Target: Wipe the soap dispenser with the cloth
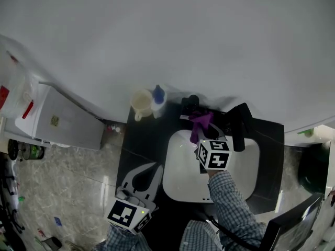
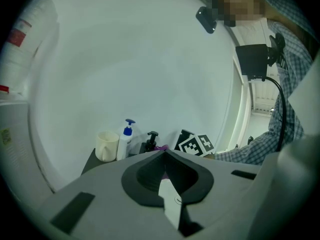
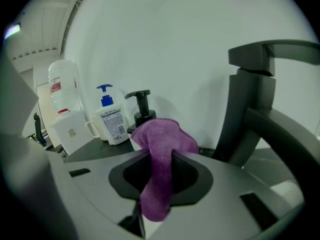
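While the left gripper (image 2: 164, 154) hangs at lower left, jaws together on nothing, the right gripper (image 3: 160, 151) reaches over the sink (image 1: 178, 184), jaws clamped on the purple cloth (image 3: 162, 139) just before the black soap dispenser (image 3: 141, 109); faucet (image 3: 250, 99) right, bottle (image 3: 111, 120) and mug (image 1: 141, 103) left.

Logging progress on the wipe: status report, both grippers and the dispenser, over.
Left gripper shut, empty. Right gripper shut on purple microfibre cloth, at the black pump soap dispenser; contact unclear. White blue-pump bottle close beside it, black faucet right.
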Available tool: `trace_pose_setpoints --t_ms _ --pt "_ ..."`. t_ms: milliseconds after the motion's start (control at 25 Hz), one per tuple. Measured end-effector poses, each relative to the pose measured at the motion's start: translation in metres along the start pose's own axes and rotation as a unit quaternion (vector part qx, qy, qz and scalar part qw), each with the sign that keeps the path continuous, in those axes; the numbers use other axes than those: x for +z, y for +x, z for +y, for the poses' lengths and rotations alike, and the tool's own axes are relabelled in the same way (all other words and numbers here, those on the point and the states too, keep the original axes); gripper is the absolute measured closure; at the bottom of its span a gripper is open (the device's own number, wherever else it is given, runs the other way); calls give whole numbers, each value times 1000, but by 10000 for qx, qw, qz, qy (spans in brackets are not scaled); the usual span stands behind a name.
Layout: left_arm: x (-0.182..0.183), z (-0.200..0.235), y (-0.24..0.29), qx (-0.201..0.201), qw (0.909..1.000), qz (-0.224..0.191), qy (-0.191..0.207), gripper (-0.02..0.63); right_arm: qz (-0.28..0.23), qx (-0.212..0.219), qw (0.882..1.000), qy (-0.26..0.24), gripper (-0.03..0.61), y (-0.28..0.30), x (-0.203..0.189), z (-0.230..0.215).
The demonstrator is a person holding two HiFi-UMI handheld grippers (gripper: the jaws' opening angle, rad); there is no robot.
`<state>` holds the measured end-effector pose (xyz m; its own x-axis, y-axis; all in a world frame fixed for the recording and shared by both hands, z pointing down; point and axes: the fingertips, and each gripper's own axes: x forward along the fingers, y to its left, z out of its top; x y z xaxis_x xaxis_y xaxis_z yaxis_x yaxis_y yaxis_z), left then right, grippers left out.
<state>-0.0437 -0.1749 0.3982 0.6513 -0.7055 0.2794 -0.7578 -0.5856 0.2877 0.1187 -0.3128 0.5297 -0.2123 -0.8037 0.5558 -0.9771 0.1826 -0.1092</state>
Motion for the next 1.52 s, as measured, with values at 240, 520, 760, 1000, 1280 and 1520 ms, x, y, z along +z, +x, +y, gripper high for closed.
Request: trace_pose_setpoints --t_ms 240,520,760,1000,1280,1520 --pt "2 -5 2 -83 10000 -14 21 603 -143 -42 9994 319 488 -17 5 -7" --pt "8 -17 5 -337 9994 -44 110 603 -365 86 9980 503 488 -57 12 5" --pt "10 -28 0 -608 9979 -60 196 603 -581 51 9960 676 488 -94 16 12" --pt "6 -35 -11 -870 9958 -24 288 603 -726 -126 9935 867 488 -121 9 18" --pt "2 -46 -28 -963 9946 -21 378 603 -979 -95 9923 755 488 -154 4 36" --pt "0 -63 -47 -934 9946 -96 453 603 -1151 19 9903 777 488 -188 -6 45"
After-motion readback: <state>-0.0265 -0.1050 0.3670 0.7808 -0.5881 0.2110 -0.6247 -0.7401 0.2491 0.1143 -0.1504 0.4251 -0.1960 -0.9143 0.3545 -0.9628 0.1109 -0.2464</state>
